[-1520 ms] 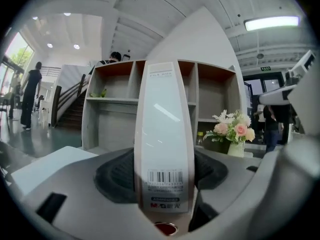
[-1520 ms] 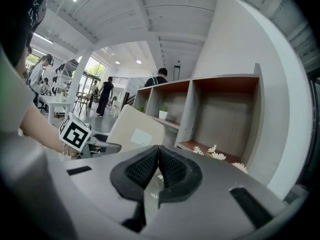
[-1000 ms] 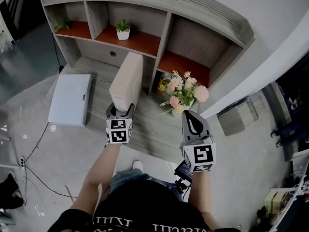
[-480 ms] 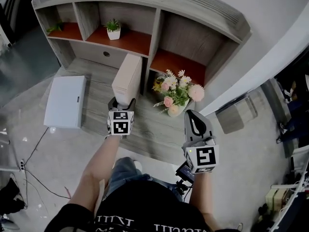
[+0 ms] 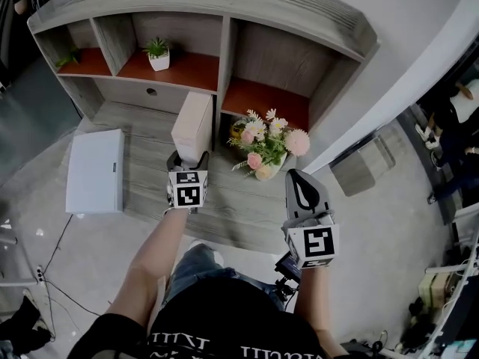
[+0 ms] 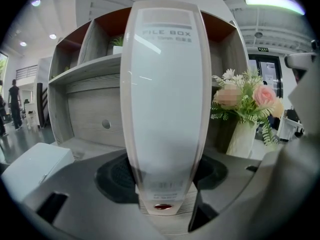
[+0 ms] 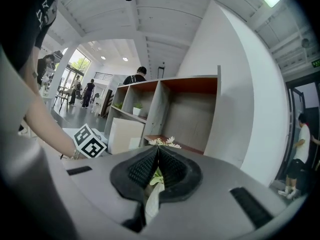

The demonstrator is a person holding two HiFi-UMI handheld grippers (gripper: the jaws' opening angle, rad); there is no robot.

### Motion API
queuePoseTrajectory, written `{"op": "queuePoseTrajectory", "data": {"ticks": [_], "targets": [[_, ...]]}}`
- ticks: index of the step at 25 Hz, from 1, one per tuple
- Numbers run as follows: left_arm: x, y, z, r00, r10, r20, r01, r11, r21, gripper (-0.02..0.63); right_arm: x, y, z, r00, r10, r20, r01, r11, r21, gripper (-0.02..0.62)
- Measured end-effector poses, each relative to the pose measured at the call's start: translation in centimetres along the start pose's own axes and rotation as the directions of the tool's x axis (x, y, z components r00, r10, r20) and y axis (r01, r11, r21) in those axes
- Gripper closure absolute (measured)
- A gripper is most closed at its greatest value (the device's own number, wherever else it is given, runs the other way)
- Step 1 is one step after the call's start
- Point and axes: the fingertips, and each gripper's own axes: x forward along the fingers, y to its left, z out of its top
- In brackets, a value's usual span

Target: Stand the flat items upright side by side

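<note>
Shelf cubby holds plant — left gripper clamps file box.

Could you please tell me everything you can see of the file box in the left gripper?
The file box is a slim, off-white case, glossy like plastic, with "FILE BOX" printed near the top of its rounded spine and a small red spot at the foot. It stands upright over the grey wood-grain ledge, left of the flowers and apart from them. The left gripper clamps its near end between its jaws.
</note>
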Motion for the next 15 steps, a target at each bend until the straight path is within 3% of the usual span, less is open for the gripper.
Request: {"op": "queuePoseTrajectory", "data": {"ticks": [6,15], "targets": [[0.0,-0.6,-0.1,0.999,-0.034,-0.022,0.034,0.999,0.008,0.321,0.1,-0.3,0.2,0.999,-0.036,-0.014,0.037,0.999,0.012,0.580],[0.1,-1.1,-0.3,0.996,-0.072,-0.052,0.072,0.997,0.007,0.309,0.2,0.7,1.4,1.000,-0.019,0.000,0.019,1.000,-0.002,0.580]]}}
